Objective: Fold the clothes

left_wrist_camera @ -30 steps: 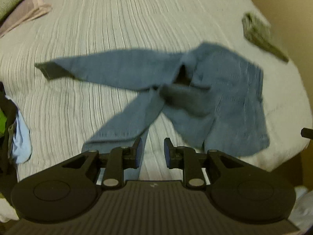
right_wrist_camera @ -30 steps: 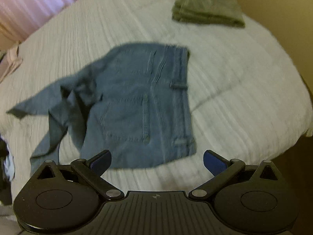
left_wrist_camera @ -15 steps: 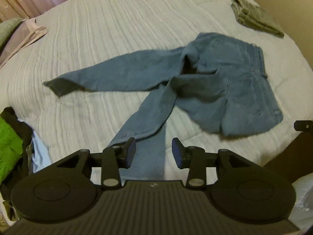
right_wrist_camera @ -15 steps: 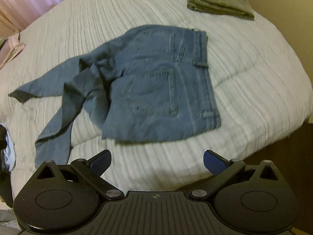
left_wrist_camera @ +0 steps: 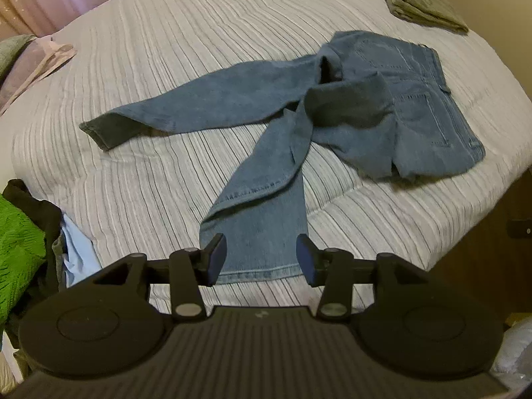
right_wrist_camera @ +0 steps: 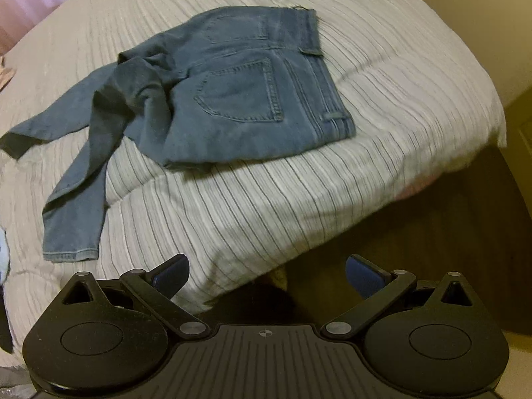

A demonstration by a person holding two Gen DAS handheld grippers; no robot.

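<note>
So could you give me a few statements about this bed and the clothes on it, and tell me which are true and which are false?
1. The jeans lie neatly folded in a square. False: they lie spread out, legs splayed and one leg crossing the seat.
2. A folded olive garment lies on the bed beyond the jeans. True.
3. The left gripper is clamped on a leg hem. False: its jaws are opening and the pads stand apart over the hem, not pressing it.
4. The right gripper is open and holds nothing. True.
5. The jeans show their back pockets. True.
</note>
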